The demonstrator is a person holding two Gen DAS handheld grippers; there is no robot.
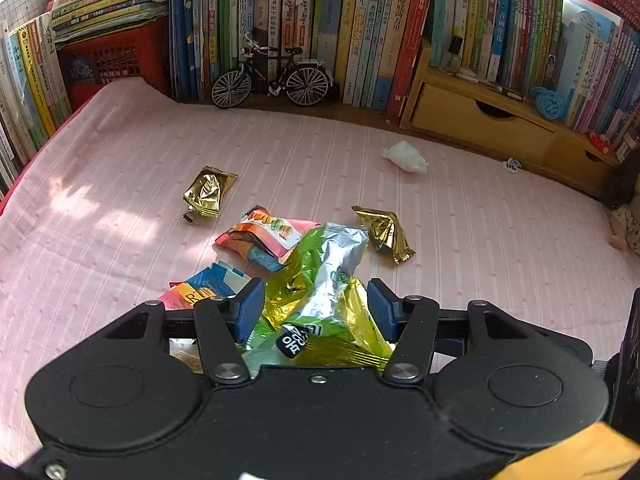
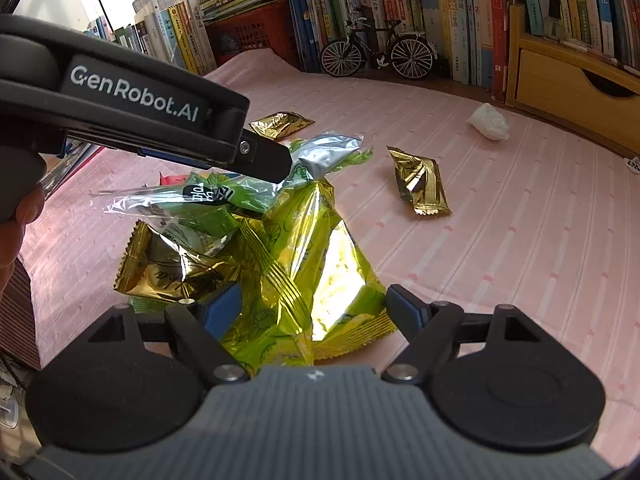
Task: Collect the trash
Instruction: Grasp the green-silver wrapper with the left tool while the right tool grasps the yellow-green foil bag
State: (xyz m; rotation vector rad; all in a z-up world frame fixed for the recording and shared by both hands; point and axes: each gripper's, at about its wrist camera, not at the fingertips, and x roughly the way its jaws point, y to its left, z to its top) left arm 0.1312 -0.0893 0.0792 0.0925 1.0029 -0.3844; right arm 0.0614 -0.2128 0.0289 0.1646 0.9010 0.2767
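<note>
Left gripper fingers pinching green bag, lifting it. Right gripper fingers apart, wide, bag bottom between them, not squeezed. Farther on pink bed: gold wrapper, white tissue.

White "GenRobot.AI" lettering on the black left gripper body, upper left of the right wrist view. Korean characters, white on a black patch, on the green snack bag, lower centre of the left wrist view; not fully readable. Chinese titles on the book spines along the top, "小学" among them; most too small.
</note>
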